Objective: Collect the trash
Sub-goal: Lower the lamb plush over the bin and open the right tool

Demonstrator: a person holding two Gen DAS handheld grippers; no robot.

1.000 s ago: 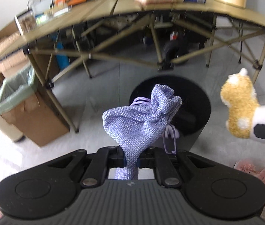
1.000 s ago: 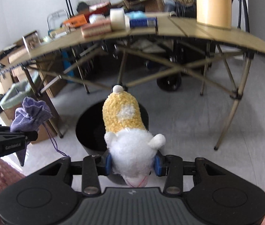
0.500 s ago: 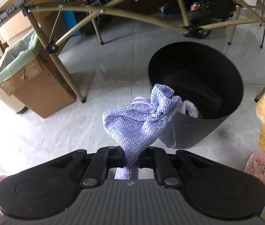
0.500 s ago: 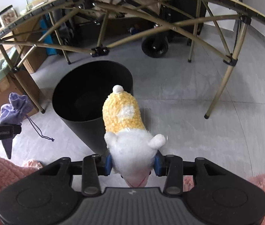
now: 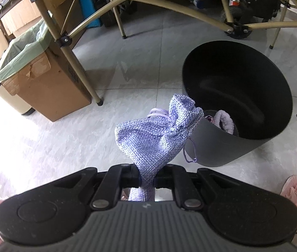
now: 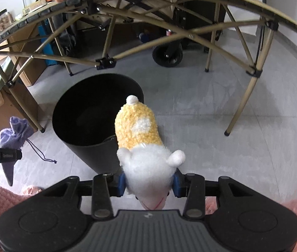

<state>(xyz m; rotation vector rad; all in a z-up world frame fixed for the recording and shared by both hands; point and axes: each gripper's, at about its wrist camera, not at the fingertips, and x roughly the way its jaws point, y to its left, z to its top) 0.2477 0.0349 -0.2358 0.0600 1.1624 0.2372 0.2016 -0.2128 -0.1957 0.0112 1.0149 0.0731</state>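
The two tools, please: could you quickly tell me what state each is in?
Left tool: closed on the purple pouch.
Right tool: closed on the plush toy.

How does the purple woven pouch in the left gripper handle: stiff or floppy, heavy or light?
Probably light and semi-floppy: the purple pouch stands up from the left gripper, which pinches one corner. Its cinched mouth crumples. The loose drawstring might snag the black bin.

Right claw (image 6: pixel 148 183) clamped on plush toy (image 6: pixel 142 145), black bin (image 6: pixel 89 113) just behind, lilac pouch (image 6: pixel 15 134) at left
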